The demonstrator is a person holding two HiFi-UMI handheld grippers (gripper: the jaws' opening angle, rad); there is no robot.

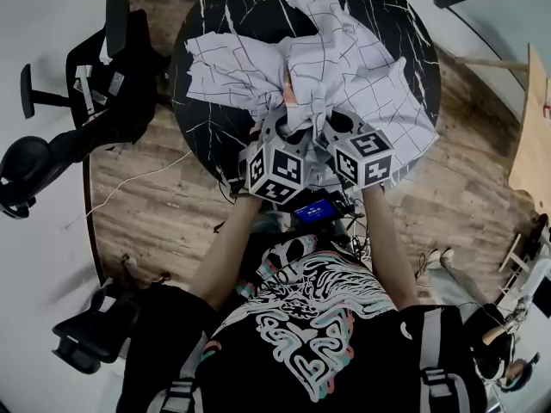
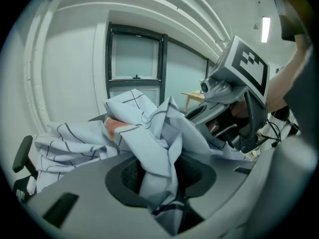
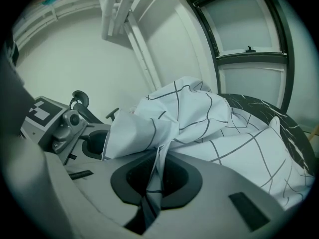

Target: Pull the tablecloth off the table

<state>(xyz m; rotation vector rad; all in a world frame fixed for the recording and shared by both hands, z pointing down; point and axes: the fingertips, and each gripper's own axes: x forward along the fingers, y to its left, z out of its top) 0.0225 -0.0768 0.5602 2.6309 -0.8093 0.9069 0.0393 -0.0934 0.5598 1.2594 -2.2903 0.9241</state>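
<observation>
Head view: round black table [image 1: 225, 11] with white veins, far rim cut off by the picture edge; on it the tablecloth [image 1: 370, 84], white with thin dark grid lines, crumpled into a heap over the middle of the table and reaching the table's rim on the right gripper's side; bare marble showing on the other side. At the near rim of the table, left gripper [image 1: 277, 129] and right gripper [image 1: 332, 124] close together, tips buried in the folds and not to be made out from above; marker cubes just outside the table's near rim.

Left gripper view: jaws closed to a narrow gap on a thick twisted bunch of the tablecloth [image 2: 160, 133], the fabric filling the dark opening and covering the jaw tips; a pinkish patch [image 2: 115, 125] among the folds, hard to say what; right gripper [image 2: 238, 96] just beside, lower part hidden behind the cloth.

Right gripper view: jaws pinched on a thin strip of the tablecloth [image 3: 199, 116] running down into the gap; rest of the cloth raised in a peak above the table [image 3: 266, 114], only a dark veined arc of it visible; left gripper [image 3: 56, 119] near, partly cut off.

Beside the table, on the bare-marble side, black office chairs [image 1: 103, 76] on the wooden floor [image 1: 146, 205], partly out of frame; just outside the table's near rim a small blue screen [image 1: 315, 209], print too small to read.
</observation>
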